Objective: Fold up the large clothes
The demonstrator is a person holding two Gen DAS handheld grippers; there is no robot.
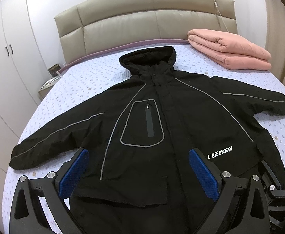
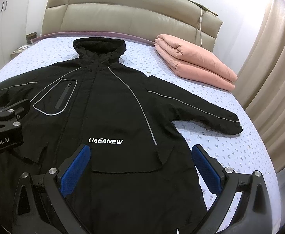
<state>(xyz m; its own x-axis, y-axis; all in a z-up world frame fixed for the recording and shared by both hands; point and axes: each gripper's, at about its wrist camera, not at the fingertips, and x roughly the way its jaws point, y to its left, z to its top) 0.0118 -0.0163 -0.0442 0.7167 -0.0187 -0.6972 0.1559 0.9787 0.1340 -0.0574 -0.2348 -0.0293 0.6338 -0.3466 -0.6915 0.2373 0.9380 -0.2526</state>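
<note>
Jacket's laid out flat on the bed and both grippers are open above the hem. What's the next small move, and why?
Probably lower the right gripper onto the cuff of the sleeve on its side and close there. The jacket lies face up with both sleeves spread wide, nothing is held yet, and folding a sleeve across the chest comes first. The pink blanket lies clear of that path.
</note>
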